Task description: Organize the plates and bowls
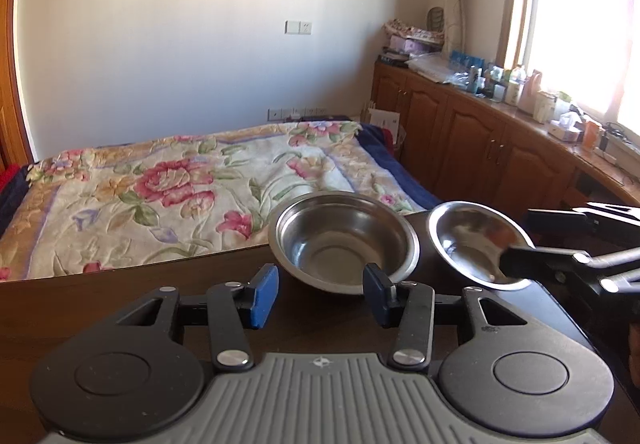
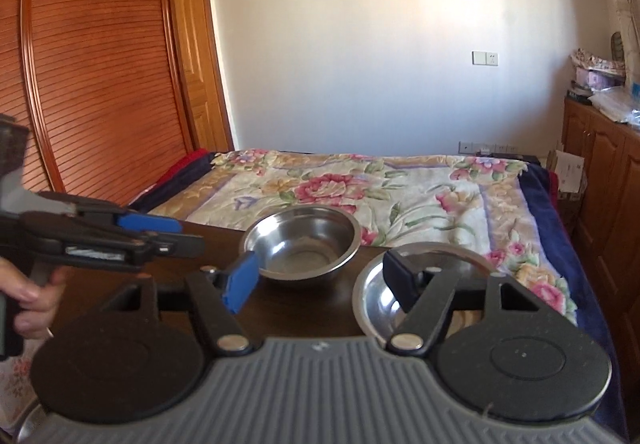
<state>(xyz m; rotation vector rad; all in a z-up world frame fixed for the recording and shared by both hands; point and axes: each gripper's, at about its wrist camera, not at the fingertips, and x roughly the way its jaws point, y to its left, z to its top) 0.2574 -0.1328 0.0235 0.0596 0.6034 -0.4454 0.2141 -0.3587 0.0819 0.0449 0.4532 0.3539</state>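
beyond the table (image 1: 100,296), floral bed (image 1: 192,184), cabinets (image 1: 472,140)

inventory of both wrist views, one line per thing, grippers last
steel bowls: 2, silver, side by side at the table's far edge; larger bowl left, smaller bowl right
table: 1, dark brown, under both bowls
bed: 1, floral cover, beyond the table
cabinets: 1 run, brown wood, under the window, top cluttered
wardrobe doors: slatted, reddish wood, left of the bed
left gripper: 1, black with blue pads, open, just short of the larger bowl
right gripper: 1, black with blue pads, open, one finger over the smaller bowl
hand: 1, on the left gripper's handle
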